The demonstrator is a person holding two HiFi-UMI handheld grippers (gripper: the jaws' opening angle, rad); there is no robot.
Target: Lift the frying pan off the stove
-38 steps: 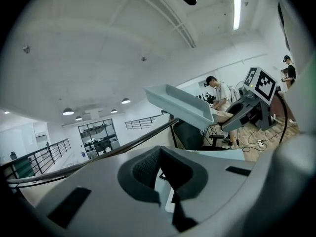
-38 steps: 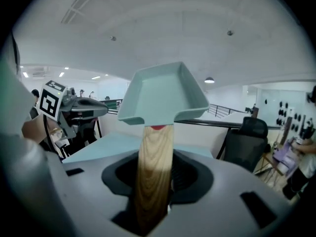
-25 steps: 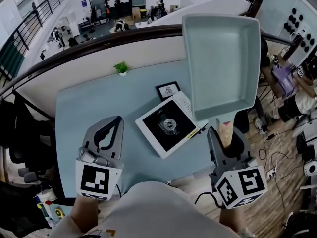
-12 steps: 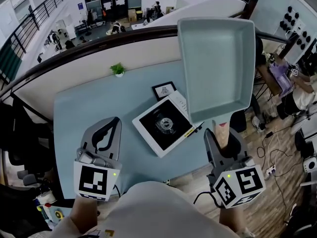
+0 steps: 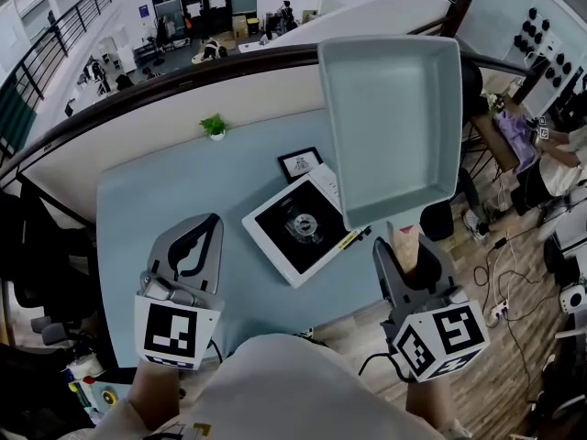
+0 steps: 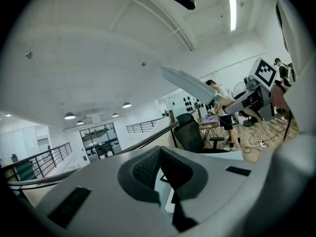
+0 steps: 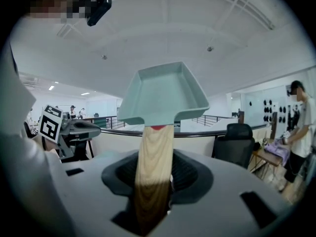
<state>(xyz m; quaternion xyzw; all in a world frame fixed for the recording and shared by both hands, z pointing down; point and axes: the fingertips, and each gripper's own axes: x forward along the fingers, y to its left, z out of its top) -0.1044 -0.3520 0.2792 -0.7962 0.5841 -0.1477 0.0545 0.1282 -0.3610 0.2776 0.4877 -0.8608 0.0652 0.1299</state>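
The pale green rectangular frying pan (image 5: 390, 117) hangs in the air well above the table, held by its wooden handle (image 5: 406, 244). My right gripper (image 5: 408, 262) is shut on that handle, which runs between its jaws in the right gripper view (image 7: 155, 181) with the pan (image 7: 165, 93) beyond. The stove (image 5: 264, 236), a white-rimmed black cooktop, lies bare on the table, below and left of the pan. My left gripper (image 5: 209, 230) hovers over the table's near left part, shut and holding nothing. In the left gripper view the pan (image 6: 190, 85) shows edge-on at the right.
The light blue table (image 5: 165, 191) carries a small potted plant (image 5: 214, 126) at its far edge and a small framed picture (image 5: 300, 164) beside the stove. A dark curved railing runs behind it. An office chair, cables and people are at the right.
In the head view the raised pan and the right gripper have drifted slightly to the left. The grip on the handle is the same, and the left gripper has stayed put.
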